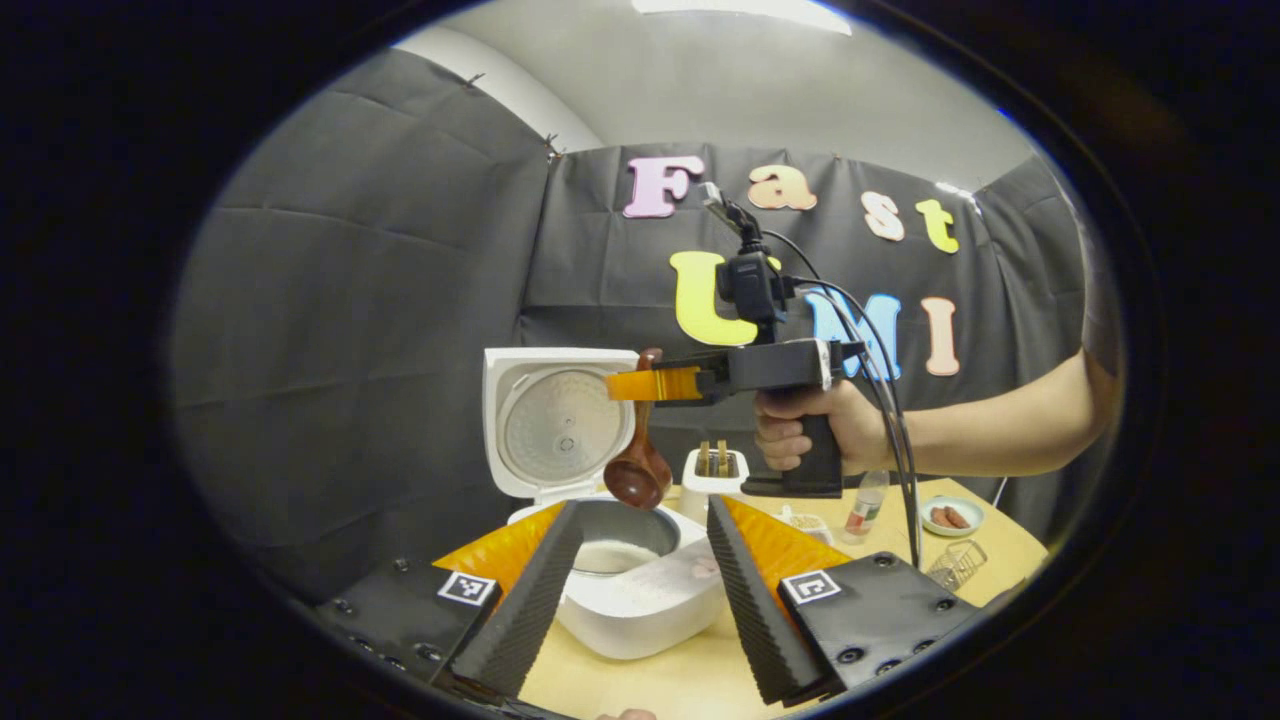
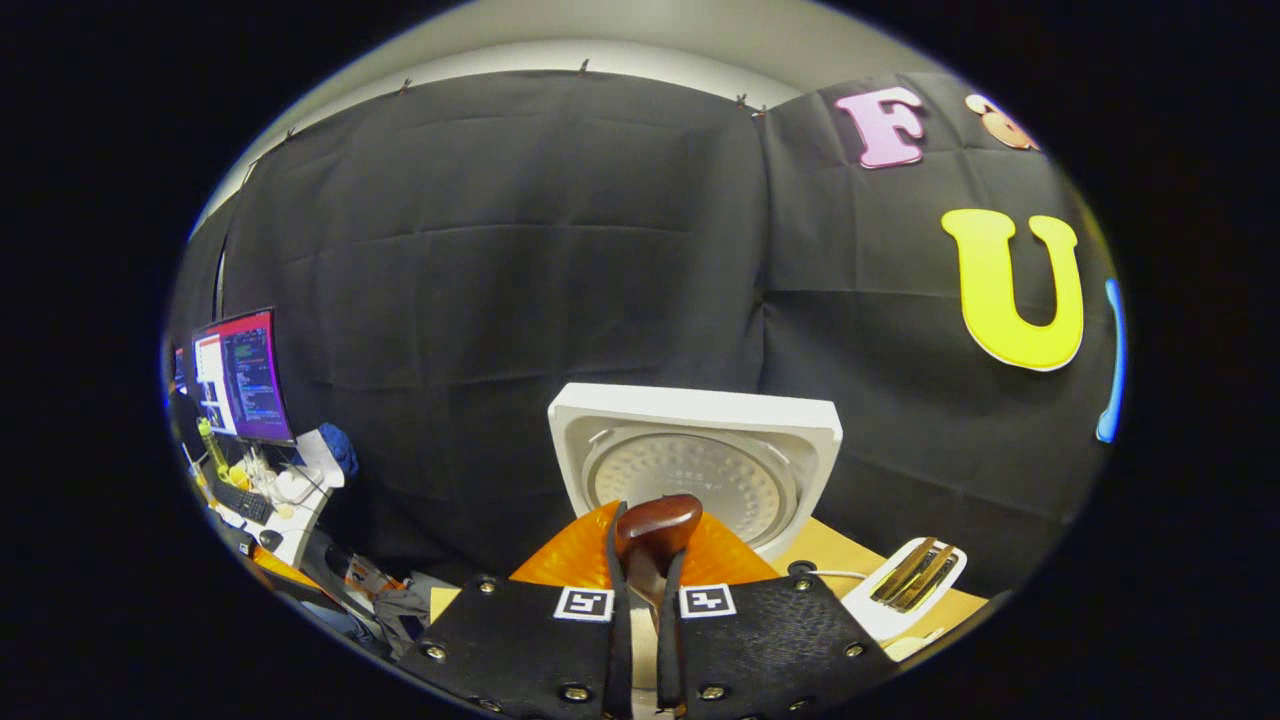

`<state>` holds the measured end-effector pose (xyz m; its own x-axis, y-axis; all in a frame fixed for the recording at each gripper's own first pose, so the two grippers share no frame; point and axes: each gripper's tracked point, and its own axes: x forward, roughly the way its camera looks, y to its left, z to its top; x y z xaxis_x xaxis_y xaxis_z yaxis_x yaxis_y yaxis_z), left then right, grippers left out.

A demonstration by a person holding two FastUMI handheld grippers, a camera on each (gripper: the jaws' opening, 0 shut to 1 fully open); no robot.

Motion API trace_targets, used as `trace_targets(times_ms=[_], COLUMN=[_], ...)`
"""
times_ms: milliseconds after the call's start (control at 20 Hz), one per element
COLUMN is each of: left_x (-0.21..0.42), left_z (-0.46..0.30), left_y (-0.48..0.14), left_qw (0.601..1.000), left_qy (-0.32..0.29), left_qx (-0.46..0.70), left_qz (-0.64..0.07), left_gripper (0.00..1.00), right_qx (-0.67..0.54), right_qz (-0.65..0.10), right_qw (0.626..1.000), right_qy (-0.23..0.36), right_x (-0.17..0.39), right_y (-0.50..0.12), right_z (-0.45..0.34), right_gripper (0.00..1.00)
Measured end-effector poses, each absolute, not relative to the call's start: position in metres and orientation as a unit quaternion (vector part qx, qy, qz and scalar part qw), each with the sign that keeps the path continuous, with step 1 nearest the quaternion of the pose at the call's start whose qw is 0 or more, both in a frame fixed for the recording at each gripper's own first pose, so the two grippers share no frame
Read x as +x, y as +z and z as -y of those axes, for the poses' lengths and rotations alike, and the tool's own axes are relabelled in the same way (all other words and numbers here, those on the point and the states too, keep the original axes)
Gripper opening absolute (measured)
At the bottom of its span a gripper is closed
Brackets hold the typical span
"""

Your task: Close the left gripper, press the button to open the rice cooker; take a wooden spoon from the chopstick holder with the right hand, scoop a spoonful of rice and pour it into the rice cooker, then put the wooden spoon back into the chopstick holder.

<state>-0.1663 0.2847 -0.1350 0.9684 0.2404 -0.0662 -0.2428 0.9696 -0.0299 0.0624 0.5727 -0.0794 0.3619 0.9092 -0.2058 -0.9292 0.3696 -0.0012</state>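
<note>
The white rice cooker (image 1: 645, 610) stands on the table with its lid (image 1: 560, 420) raised and white rice (image 1: 612, 555) in its pot. My left gripper (image 1: 645, 508) is open, one finger on each side of the cooker's front, holding nothing. A hand holds my right gripper (image 1: 628, 385) above the pot, shut on the wooden spoon (image 1: 637, 475), whose bowl hangs down just over the pot's far rim. In the right gripper view the spoon's handle (image 2: 657, 525) sticks up between my right gripper (image 2: 652, 545) fingers, facing the lid (image 2: 695, 440). The white chopstick holder (image 1: 713, 478) stands behind the cooker.
On the wooden table (image 1: 680, 680) to the right stand a small bottle (image 1: 866, 505), a little dish (image 1: 950, 516) with red pieces, a wire basket (image 1: 955, 565) and a small container (image 1: 805, 522). The chopstick holder (image 2: 908, 580) sits right of the lid. A desk with a monitor (image 2: 240, 375) lies far left.
</note>
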Motion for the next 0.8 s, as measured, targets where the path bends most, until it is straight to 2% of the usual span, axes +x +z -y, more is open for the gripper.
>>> trace_targets(times_ms=[350, 800], left_x=[-0.164, -0.146], left_z=[-0.285, -0.264], left_y=[-0.134, -0.119], left_qw=[0.99, 0.994], left_qy=[0.129, 0.102], left_qx=[-0.039, -0.029], left_qz=[-0.027, -0.021], left_gripper=[0.88, 0.89], right_qx=[0.088, 0.309], right_qz=[-0.137, -0.201], right_qw=[0.843, 0.822], right_qy=[0.513, 0.435], right_x=[0.089, 0.11], right_y=[-0.054, -0.043], right_z=[-0.532, -0.432], right_gripper=[0.1, 0.1])
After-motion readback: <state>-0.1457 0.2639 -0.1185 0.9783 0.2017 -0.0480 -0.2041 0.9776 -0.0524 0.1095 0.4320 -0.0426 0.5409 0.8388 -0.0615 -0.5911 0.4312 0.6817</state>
